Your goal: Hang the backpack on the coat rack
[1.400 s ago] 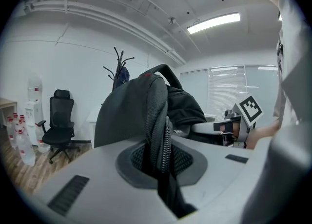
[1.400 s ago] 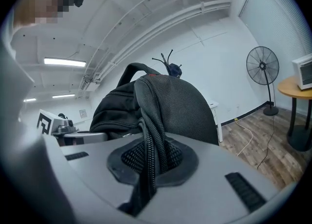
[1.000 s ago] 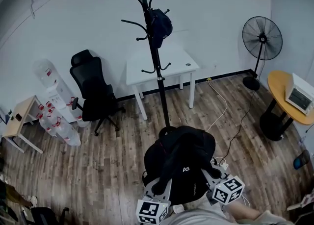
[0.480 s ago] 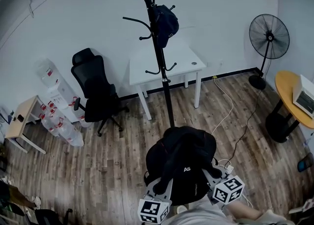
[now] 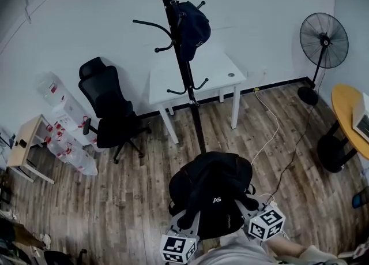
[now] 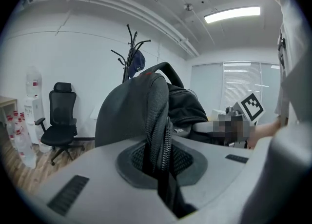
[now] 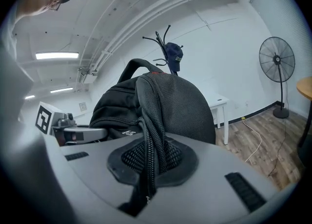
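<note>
Black backpack (image 5: 210, 197), up off the wooden floor (image 5: 132, 189), carried between both grippers and not yet on the coat rack (image 5: 184, 67). Sits at the bottom centre of the head view, just in front of the rack's pole, covering the foot of it, well below the hooks.

Left gripper (image 5: 187, 219): jaws pressed almost together on the left strap (image 6: 158, 135), with mesh padding and webbing pinched between the pads in the left gripper view. Bulk of the bag rising just beyond the jaws, grab handle arching on top.

Right gripper (image 5: 245, 201): same grip, clamped on the right strap (image 7: 148, 135), with the padded mesh squeezed between the pads in the right gripper view. Marker cubes low on either side of the bag, close to the person's body.

Beyond the bag: dark cap (image 5: 193, 21) hanging on an upper hook of the rack, lower hooks bare. White table (image 5: 213, 73) against the wall behind the pole. Black office chair (image 5: 109, 108) to the left of it, standing fan (image 5: 324, 41) far right.
</note>
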A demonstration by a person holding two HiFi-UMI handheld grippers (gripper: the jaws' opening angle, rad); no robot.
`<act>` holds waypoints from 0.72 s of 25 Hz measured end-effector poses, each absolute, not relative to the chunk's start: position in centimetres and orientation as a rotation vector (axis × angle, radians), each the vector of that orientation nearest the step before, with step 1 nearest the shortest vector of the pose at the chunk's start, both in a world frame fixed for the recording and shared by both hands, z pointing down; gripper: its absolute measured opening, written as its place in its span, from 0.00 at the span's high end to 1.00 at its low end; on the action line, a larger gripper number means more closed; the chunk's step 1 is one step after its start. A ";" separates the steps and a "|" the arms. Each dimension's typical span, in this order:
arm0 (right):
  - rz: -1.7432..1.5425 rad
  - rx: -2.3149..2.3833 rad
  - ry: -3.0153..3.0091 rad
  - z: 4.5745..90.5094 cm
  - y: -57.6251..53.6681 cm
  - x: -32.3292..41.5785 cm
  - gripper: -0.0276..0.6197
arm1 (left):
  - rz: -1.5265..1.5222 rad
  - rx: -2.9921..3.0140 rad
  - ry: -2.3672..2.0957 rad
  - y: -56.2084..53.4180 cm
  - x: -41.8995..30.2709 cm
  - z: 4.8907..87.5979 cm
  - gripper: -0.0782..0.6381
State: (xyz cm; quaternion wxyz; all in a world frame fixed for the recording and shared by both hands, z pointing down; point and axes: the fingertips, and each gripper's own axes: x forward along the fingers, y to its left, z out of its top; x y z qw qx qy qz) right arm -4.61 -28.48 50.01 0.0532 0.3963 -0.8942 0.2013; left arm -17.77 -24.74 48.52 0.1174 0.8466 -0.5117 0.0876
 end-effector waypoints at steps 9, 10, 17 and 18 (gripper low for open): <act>0.629 1.165 -2.685 52.6 -39.1 -3.6 0.91 | 0.308 2.414 -1.487 -35.2 -16.7 51.4 0.85; 0.631 1.159 -2.680 53.0 -40.3 -3.4 0.91 | 0.311 2.404 -1.488 -36.4 -16.6 51.8 0.85; 0.612 1.105 -2.676 55.2 -48.1 -3.4 0.91 | 0.318 2.339 -1.541 -43.9 -16.5 54.3 0.85; 0.607 1.095 -2.676 55.6 -49.1 -3.5 0.91 | 0.312 2.331 -1.551 -44.8 -16.6 54.7 0.85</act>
